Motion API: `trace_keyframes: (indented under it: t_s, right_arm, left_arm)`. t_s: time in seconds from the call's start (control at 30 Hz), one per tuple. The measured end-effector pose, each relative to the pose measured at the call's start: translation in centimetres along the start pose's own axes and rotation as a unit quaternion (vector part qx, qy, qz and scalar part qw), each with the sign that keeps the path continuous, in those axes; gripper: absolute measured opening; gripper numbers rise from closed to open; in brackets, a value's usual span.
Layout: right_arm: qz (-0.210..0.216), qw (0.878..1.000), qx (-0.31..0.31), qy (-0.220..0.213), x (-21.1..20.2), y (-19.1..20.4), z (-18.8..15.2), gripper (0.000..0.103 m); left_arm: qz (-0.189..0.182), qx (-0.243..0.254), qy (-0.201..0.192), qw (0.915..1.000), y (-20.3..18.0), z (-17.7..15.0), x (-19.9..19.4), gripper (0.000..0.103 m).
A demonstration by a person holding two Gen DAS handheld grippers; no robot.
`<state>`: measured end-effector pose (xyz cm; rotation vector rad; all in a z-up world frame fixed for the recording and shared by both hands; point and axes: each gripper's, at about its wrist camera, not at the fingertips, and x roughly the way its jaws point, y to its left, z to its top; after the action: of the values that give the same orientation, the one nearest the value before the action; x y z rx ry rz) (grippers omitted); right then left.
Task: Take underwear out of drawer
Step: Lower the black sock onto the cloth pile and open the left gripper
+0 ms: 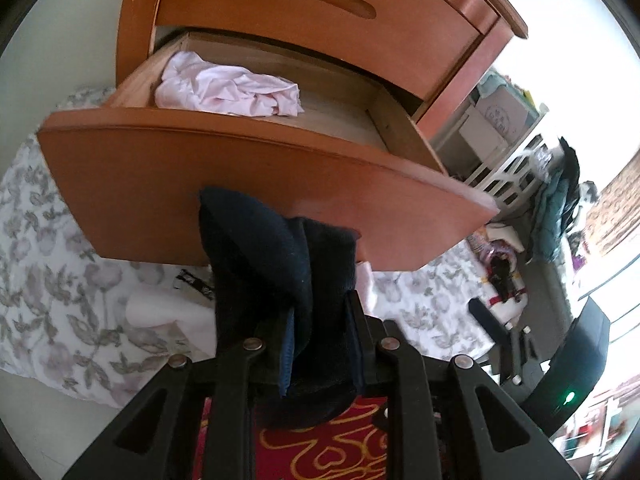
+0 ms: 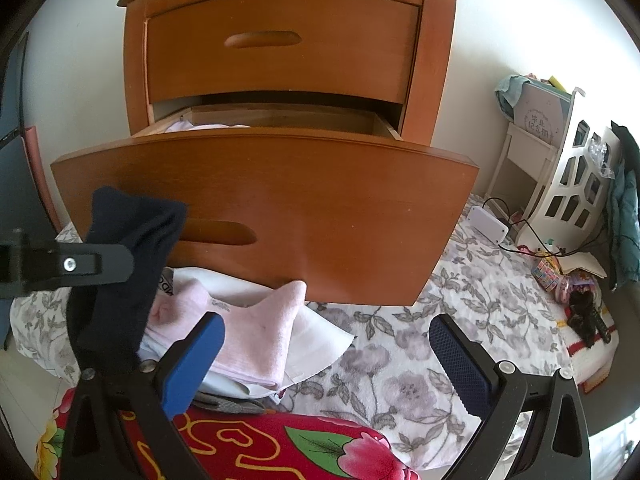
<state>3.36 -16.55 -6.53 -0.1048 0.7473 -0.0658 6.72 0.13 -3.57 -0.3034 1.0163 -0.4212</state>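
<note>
The wooden nightstand's lower drawer [image 1: 160, 168] stands pulled out, and a crumpled pale pink garment [image 1: 228, 88] lies inside at its left. My left gripper [image 1: 316, 320] is shut on a dark navy garment [image 1: 272, 248], which hangs in front of the drawer face, outside the drawer. The right wrist view shows that same left gripper [image 2: 100, 268] at the left with the navy garment [image 2: 132, 232] draped over it. My right gripper [image 2: 324, 344] hangs open below the drawer front [image 2: 320, 200], with nothing between its blue pads [image 2: 196, 356]. Under it a pink garment [image 2: 260, 328] lies on white clothes.
The upper drawer [image 2: 280, 44] is closed. A floral sheet [image 2: 460, 320] covers the surface below, with a red flowered blanket [image 2: 260, 452] nearest me. At the right are a white power strip [image 2: 486, 224] with cables, a white rack [image 2: 568, 184], hanging clothes and small clutter.
</note>
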Motion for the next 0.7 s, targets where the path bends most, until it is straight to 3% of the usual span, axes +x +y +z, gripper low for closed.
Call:
trace_keyframes:
  t_s: [0.27,0.4,0.7]
  right_arm:
    - [0.001,1.0,0.001,0.001,0.0,0.0,0.0,0.103]
    - [0.001,1.0,0.003,0.002,0.1,0.1,0.0,0.103]
    - [0.001,1.0,0.002,0.001,0.1,0.1,0.0,0.103]
  left_arm:
    - [0.002,-0.017,0.01,0.9998,0.5,-0.3,0.6,0.025]
    - [0.009,-0.018,0.004,0.9998,0.7,-0.5,-0.1,0.041]
    - [0.043,-0.004,-0.013,0.999,0.6,-0.7,-1.8,0.06]
